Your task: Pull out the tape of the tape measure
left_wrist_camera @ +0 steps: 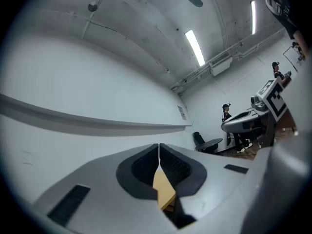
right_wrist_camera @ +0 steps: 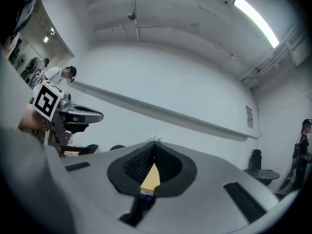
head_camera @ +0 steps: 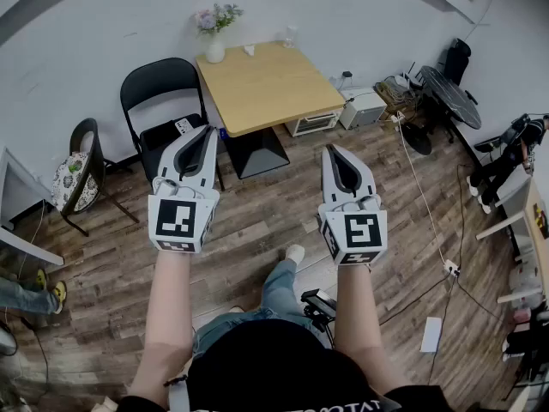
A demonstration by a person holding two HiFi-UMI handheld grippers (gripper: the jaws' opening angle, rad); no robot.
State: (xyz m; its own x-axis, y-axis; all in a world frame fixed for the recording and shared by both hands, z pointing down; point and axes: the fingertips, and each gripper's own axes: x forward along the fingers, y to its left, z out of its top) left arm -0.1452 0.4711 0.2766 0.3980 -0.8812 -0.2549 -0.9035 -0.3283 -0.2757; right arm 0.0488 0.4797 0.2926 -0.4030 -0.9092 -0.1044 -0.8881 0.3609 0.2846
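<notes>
You hold both grippers up at mid frame in the head view, above the floor. Your left gripper has its jaws pressed together with nothing between them, and your right gripper is just the same. At the upper middle stands a table with a vase at its far left corner and a chair to its left. No view lets you pick out the tape measure.

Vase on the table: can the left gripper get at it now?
Probably not: the left gripper is held short of the table, its fingers shut, and the vase stands at the far corner.
</notes>
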